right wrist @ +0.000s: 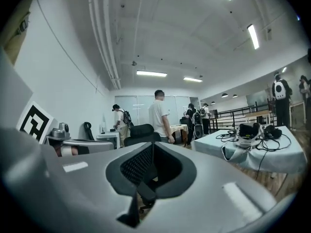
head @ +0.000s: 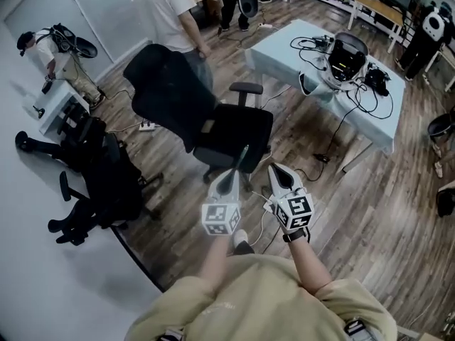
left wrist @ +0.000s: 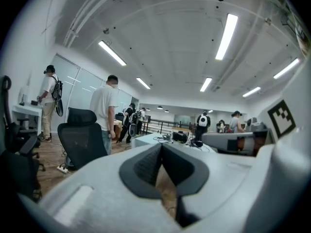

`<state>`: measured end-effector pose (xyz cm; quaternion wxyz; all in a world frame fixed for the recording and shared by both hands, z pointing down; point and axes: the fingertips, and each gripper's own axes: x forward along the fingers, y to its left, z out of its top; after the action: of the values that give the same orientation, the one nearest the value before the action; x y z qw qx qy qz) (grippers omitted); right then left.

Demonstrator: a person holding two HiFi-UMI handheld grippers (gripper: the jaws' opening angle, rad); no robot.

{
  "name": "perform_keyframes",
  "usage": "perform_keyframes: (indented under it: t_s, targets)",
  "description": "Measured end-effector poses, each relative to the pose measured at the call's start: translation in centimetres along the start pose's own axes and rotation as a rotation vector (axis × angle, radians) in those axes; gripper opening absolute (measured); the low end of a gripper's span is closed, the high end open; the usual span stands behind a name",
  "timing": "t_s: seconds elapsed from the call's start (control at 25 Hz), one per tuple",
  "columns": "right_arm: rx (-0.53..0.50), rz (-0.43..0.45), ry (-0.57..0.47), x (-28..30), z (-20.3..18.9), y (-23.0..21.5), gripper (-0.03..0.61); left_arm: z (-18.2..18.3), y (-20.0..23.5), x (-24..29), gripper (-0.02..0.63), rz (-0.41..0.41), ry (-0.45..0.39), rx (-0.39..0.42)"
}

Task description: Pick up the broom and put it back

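Observation:
No broom shows in any view. In the head view both grippers are held side by side in front of my body, pointing forward over the wooden floor. My left gripper [head: 233, 175] [left wrist: 161, 147] has its jaws drawn together to a thin point, and I see nothing between them. My right gripper [head: 279, 172] [right wrist: 151, 147] is also shut, with nothing in it. Each gripper's marker cube faces up toward my head. A black office chair [head: 206, 119] stands just ahead of both tips.
A table under a light blue cloth [head: 284, 38] holds cables and a headset at the right. A person in a white shirt [head: 167, 9] stands behind the chair. More black chairs [head: 99, 183] crowd the white wall at the left. A power strip [head: 147, 126] lies on the floor.

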<state>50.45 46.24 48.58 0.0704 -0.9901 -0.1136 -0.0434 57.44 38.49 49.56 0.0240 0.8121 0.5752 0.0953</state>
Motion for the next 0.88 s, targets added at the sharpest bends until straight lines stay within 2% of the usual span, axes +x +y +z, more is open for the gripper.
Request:
perform_keyframes:
  t_s: [0.16,0.36,0.52,0.72,0.88]
  targets:
    - [0.004,-0.022,0.025,5.1,-0.2,0.3,0.014,1.2,4.7,2.1,0.005,-0.016,-0.022,-0.012]
    - [0.030,-0.025,0.071,10.3,-3.0,0.6,0.014,-1.4,9.7,4.7,0.004,-0.033,0.024,-0.045]
    - [0.041,0.017,0.189,12.9,-8.2,1.5,0.021,-4.8,13.8,5.7,0.003,-0.009,0.051,-0.083]
    - [0.096,0.059,0.305,16.1,-15.1,1.1,0.021,-8.0,16.2,7.6,0.003,0.000,0.075,-0.112]
    - [0.164,0.048,0.402,18.9,-20.5,0.0,0.041,-11.3,17.4,9.5,0.003,0.010,0.145,-0.119]
